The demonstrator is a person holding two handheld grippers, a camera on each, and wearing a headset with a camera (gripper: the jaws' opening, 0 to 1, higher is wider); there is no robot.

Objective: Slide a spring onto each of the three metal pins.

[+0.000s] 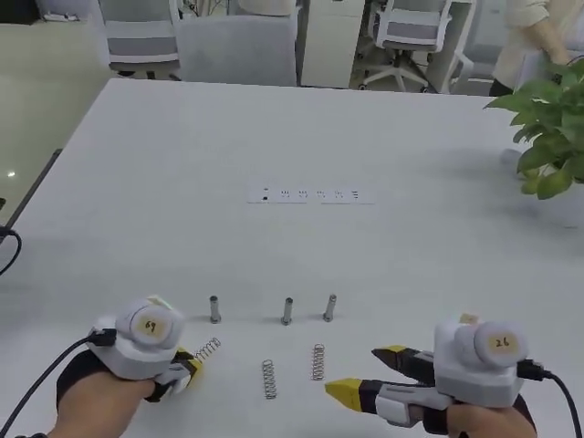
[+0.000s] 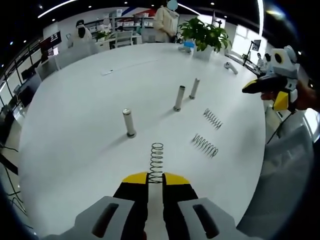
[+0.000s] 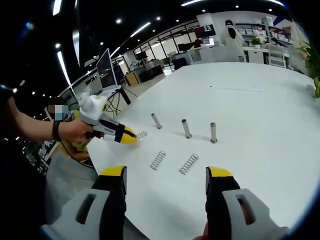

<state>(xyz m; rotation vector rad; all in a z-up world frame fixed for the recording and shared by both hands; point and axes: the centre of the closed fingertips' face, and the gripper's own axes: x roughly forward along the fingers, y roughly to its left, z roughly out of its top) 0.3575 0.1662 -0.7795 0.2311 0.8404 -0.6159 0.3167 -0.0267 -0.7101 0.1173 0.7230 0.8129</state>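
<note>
Three upright metal pins (image 1: 214, 308) (image 1: 287, 310) (image 1: 329, 307) stand in a row on the white table (image 1: 301, 137). My left gripper (image 1: 189, 360) is shut on the near end of one spring (image 2: 156, 159), which lies pointing toward the left pin (image 2: 129, 122). Two more springs (image 1: 269, 378) (image 1: 318, 361) lie loose in front of the pins. My right gripper (image 3: 166, 173) is open with nothing between its jaws, low over the table to the right of the springs (image 3: 158, 160) (image 3: 189, 163). From the right gripper view, the left gripper (image 3: 127, 137) holds its spring (image 3: 141, 134) by the tip.
A flush socket panel (image 1: 310, 194) sits mid-table. A potted plant (image 1: 547, 128) stands at the right edge. Office chairs (image 1: 411, 36) and a person (image 1: 534, 41) are beyond the far edge. A cable (image 1: 11, 246) hangs at the left edge.
</note>
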